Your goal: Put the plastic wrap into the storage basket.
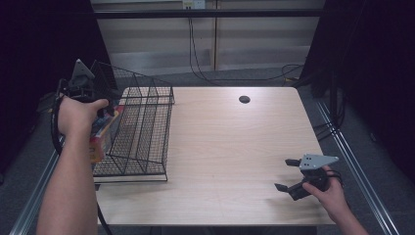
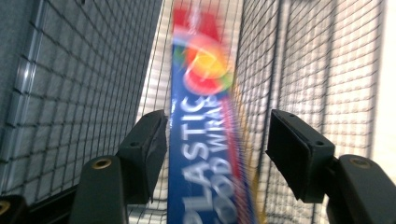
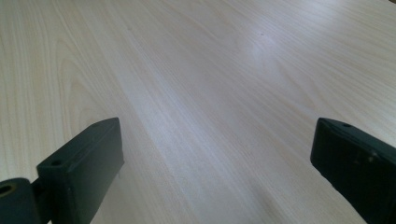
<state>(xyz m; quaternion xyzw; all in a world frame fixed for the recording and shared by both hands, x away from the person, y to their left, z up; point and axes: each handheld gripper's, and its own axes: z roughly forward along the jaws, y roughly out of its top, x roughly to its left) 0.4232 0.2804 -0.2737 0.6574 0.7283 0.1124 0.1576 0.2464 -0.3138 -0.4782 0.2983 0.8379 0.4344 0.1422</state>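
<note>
Two grippers are at the table (image 1: 230, 147). The left gripper (image 2: 215, 140) is over the wire basket (image 1: 142, 132) at the table's left edge, and a plastic wrap box (image 2: 201, 154) stands between its jaws inside a narrow basket compartment. A gap shows on the right side of the box; the picture is blurred, so the left pad perhaps touches it. The right gripper (image 1: 289, 174) rests near the front right corner, its jaws wide apart with nothing between them.
</note>
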